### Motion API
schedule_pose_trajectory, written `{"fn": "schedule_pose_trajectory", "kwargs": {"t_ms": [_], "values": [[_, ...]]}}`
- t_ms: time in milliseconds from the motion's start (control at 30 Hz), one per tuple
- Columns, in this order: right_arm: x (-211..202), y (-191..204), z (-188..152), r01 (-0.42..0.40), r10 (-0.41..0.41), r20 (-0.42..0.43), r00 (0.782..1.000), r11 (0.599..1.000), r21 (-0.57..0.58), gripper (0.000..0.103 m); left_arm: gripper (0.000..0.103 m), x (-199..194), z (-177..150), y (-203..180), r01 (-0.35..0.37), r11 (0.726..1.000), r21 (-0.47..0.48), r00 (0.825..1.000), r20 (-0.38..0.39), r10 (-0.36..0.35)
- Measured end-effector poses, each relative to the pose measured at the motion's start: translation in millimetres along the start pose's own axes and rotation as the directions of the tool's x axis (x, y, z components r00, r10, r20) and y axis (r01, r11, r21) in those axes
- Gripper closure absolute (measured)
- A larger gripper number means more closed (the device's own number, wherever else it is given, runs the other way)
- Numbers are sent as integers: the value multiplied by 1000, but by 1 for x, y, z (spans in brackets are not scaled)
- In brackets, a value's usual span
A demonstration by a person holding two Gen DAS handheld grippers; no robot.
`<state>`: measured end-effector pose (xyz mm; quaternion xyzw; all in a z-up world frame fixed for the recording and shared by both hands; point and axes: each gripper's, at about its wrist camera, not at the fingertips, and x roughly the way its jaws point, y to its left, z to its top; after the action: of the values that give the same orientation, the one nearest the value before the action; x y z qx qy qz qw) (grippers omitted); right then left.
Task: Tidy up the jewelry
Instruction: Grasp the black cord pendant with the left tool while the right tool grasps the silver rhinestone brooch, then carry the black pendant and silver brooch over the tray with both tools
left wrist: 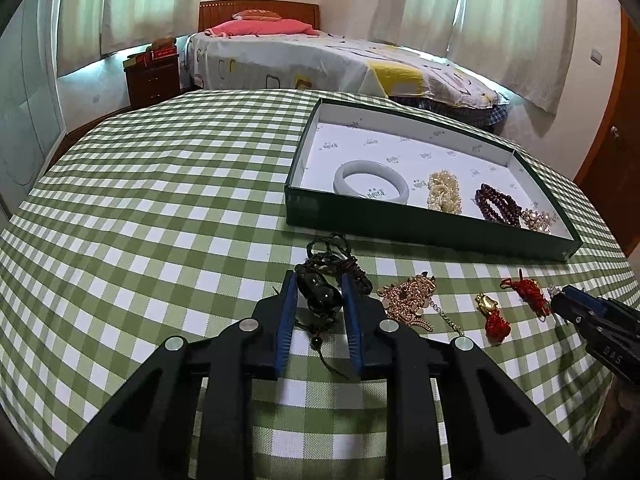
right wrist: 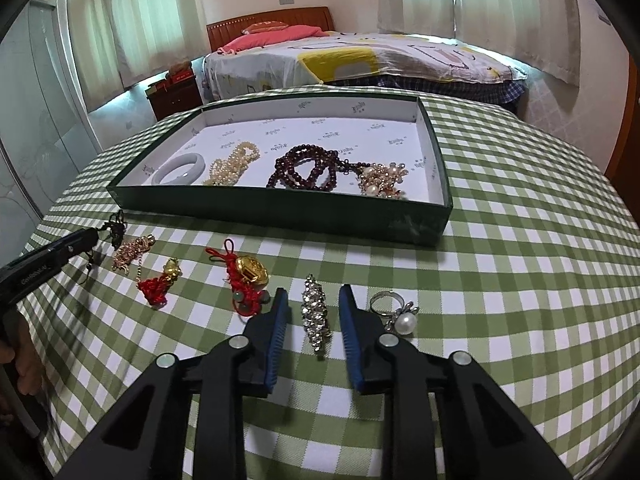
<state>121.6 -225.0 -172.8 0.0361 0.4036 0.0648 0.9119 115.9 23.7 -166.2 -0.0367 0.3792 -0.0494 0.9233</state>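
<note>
My left gripper point(left wrist: 319, 280) is shut on a black pendant point(left wrist: 322, 298) whose dark cord point(left wrist: 340, 258) trails on the green checked cloth. In the right wrist view, my right gripper point(right wrist: 312, 292) stands open astride a rhinestone brooch point(right wrist: 316, 314), with a gap on each side of it. A dark green box point(right wrist: 280, 212) with a white floor sits beyond and holds a white bangle point(right wrist: 180, 170), a pearl strand point(right wrist: 232, 164), dark red beads point(right wrist: 308, 168) and a pearl-and-gold cluster point(right wrist: 380, 182).
More pieces lie loose in front of the box: a pearl ring point(right wrist: 402, 318), a red knot with a gold ingot point(right wrist: 248, 274), a smaller red charm point(right wrist: 158, 286) and a gold openwork pendant point(left wrist: 408, 300). A hand point(right wrist: 24, 360) shows at the left. A bed point(left wrist: 320, 60) stands behind the table.
</note>
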Motion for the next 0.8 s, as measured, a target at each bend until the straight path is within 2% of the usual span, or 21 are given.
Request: {"fn": "schedule_pose_trajectory", "kwargs": {"t_ms": [100, 467, 800], "values": [[-1, 1, -2, 5, -5, -2, 1000, 1000, -14, 89, 81, -2, 0, -1, -1, 1000, 2, 1000, 5, 1], [-11, 5, -5, 1, 0, 20, 1000, 1000, -25, 89, 81, -20, 1, -3, 9, 1000, 12, 999, 43, -10], [-32, 10, 0, -8, 10, 68, 998, 1000, -26, 89, 81, -49, 9, -14, 21, 999, 46, 994, 111, -26]]}}
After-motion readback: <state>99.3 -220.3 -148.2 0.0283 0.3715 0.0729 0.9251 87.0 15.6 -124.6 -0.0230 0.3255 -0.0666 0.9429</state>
